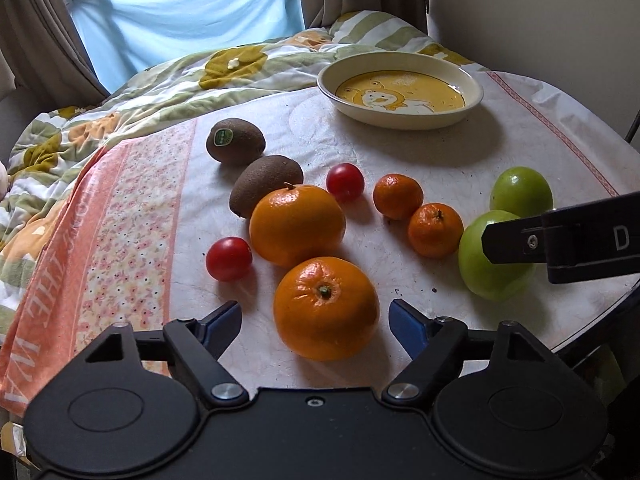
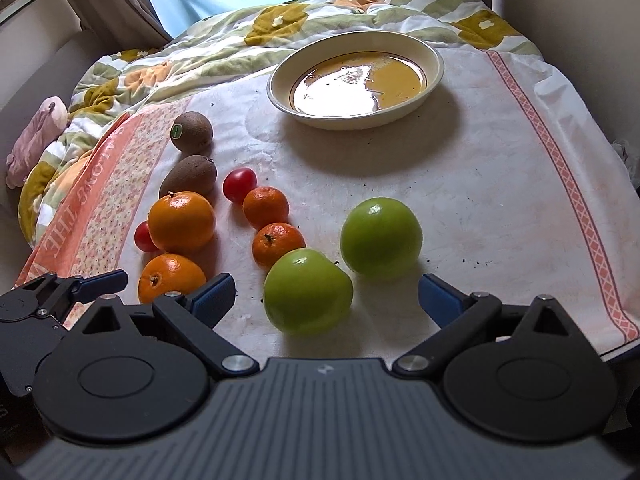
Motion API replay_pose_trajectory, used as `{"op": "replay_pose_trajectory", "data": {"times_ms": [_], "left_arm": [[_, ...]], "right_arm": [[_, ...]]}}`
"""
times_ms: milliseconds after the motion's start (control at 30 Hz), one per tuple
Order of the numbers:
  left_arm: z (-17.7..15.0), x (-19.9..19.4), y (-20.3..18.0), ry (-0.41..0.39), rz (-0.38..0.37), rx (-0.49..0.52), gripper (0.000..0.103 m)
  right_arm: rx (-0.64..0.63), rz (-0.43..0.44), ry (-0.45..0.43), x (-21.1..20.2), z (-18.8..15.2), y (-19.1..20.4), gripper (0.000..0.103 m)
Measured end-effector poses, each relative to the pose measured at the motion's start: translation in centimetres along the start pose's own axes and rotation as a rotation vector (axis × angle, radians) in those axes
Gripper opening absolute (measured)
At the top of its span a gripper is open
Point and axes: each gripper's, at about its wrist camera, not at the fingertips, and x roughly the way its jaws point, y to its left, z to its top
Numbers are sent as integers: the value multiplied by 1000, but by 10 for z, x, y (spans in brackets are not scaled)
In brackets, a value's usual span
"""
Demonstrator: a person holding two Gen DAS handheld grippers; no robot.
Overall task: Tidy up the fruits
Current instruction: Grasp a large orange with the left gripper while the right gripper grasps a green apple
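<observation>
Left wrist view: the left tongs (image 1: 316,320) stand wide, straddling the nearest orange (image 1: 326,308) without touching it, seemingly lined up for a first pick. The empty bowl (image 1: 472,96), beyond the orange across bare cloth, looks like the destination, with open room to it.

Right wrist view: the right tongs (image 2: 326,300) are wide too, framing the nearer green apple (image 2: 308,291), which touches a second apple (image 2: 381,235). The surface (image 2: 500,200) edge lies right of the apples.
</observation>
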Motion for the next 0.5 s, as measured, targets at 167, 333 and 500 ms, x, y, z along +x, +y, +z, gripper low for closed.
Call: {"op": "replay_pose_trajectory", "data": {"times_ms": [167, 333, 500], "left_arm": [[-4, 11, -4, 19, -18, 12, 65], [-6, 11, -4, 9, -19, 17, 64], [-6, 12, -5, 10, -19, 31, 64]], "right_arm": [[16, 13, 9, 9, -2, 1, 103], [20, 19, 16, 15, -3, 3, 100], [25, 29, 32, 21, -5, 5, 86]]}}
